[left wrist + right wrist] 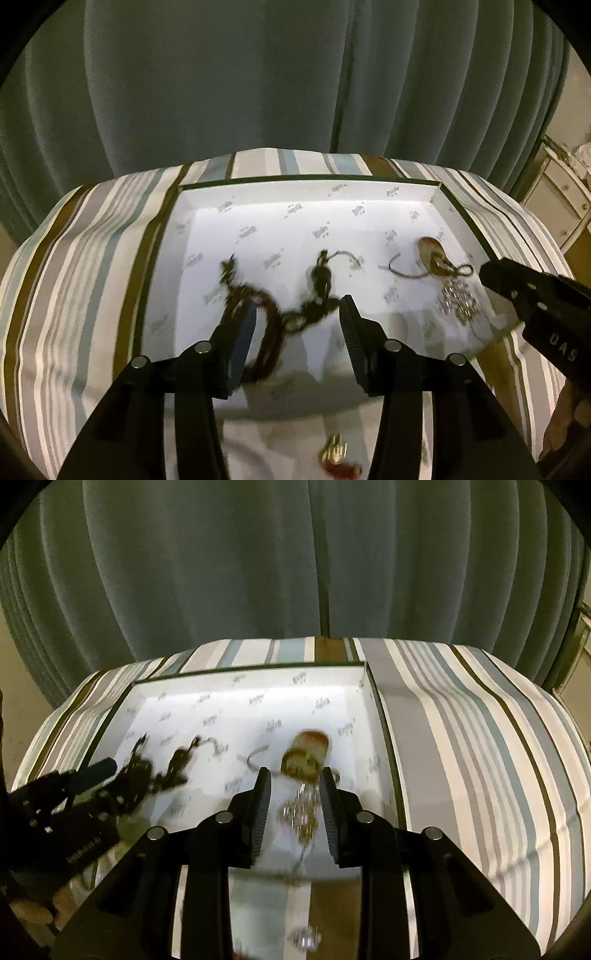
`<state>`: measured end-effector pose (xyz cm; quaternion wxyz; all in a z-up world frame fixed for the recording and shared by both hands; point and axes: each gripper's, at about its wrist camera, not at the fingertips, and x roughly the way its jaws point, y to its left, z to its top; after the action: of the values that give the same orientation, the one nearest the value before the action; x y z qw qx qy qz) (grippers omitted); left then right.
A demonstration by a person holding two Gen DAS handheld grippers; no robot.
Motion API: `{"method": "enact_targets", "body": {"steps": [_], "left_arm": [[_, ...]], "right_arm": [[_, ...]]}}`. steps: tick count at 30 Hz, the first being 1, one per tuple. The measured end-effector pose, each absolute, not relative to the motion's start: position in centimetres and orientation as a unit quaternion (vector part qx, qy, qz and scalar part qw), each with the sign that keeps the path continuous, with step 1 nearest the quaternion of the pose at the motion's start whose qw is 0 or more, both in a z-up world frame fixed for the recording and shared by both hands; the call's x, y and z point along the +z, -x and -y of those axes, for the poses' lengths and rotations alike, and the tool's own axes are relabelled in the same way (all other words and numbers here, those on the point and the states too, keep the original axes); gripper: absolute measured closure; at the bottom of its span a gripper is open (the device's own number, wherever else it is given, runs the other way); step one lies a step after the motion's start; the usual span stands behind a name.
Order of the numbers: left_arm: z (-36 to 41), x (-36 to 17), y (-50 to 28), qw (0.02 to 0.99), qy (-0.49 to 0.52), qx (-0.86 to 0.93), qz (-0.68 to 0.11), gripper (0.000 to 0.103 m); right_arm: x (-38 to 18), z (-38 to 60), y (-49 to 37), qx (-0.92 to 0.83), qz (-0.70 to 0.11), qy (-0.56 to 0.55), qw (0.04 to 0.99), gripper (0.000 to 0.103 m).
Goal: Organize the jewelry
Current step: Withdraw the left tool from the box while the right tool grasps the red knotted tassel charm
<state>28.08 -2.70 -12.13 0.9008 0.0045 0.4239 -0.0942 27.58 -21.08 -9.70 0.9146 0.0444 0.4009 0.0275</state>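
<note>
A shallow white box (303,192) with printed lining lies on a striped cloth. In it are a dark brown beaded chain (269,332), a dark pendant piece (321,277), an amber stone pendant on a cord (430,251) and a silver sparkly piece (456,299). My left gripper (297,314) is open, its fingers on either side of the brown chain. My right gripper (295,779) is open over the silver piece (301,808), just below the amber pendant (308,753). The right gripper (532,295) also shows at the right in the left wrist view.
The striped cloth (480,738) covers the surface around the box. Grey-green curtains (258,92) hang behind. A gold and red jewelry piece (336,458) lies on the cloth in front of the box. A cream drawer cabinet (561,199) stands at the far right.
</note>
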Motion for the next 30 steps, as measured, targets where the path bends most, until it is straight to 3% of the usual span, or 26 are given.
{"method": "enact_targets", "body": {"steps": [16,30], "left_arm": [[0.2,-13.5,-17.8,0.891,0.012,-0.075,-0.448,0.056],[0.5,-15.2,-14.9,0.884,0.001,-0.078,-0.462,0.056]], "right_arm": [[-12.4,18.8,-16.7,0.065,-0.441,-0.028,0.895,0.075],[-14.5,17.5,-16.4,0.074,-0.458,-0.018,0.886,0.075]]}}
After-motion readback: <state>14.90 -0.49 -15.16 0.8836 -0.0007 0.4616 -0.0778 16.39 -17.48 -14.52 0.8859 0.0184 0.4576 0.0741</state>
